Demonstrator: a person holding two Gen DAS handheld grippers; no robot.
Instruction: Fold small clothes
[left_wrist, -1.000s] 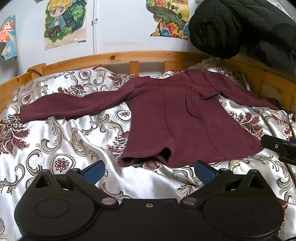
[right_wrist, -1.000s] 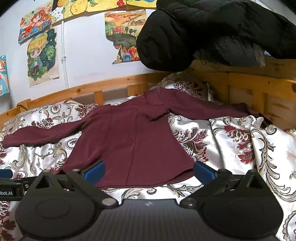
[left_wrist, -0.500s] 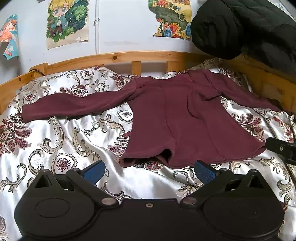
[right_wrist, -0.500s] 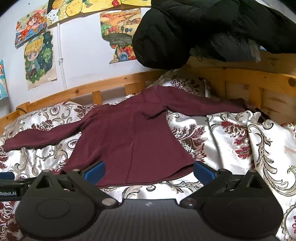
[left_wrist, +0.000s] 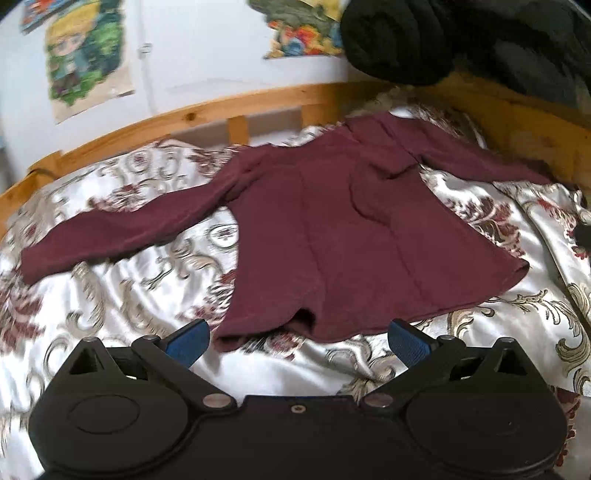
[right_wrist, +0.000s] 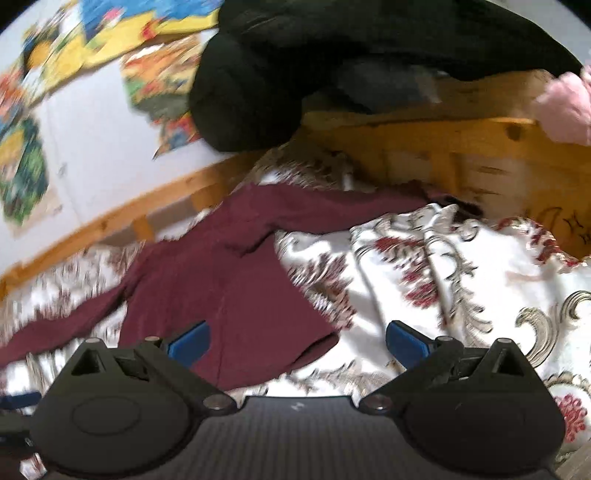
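Both views are motion-blurred. In the right view the maroon long-sleeved top (right_wrist: 229, 288) is partly hidden behind my right tool (right_wrist: 297, 341), and its far sleeve end is hard to make out. My left tool (left_wrist: 297, 338) sits just short of the hem. Both tools are spread, holding nothing. The top lies flat on the bed's patterned bedspread (left_wrist: 110, 295).

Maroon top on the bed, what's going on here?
A person holds a two-finger gripper in each hand over a maroon long-sleeved top that lies spread flat on a floral bedspread, both sleeves out to the sides. The left gripper and the right gripper are both open near the hem, gripping nothing. No fold has been made yet. A black jacket hangs on the wooden bed frame.
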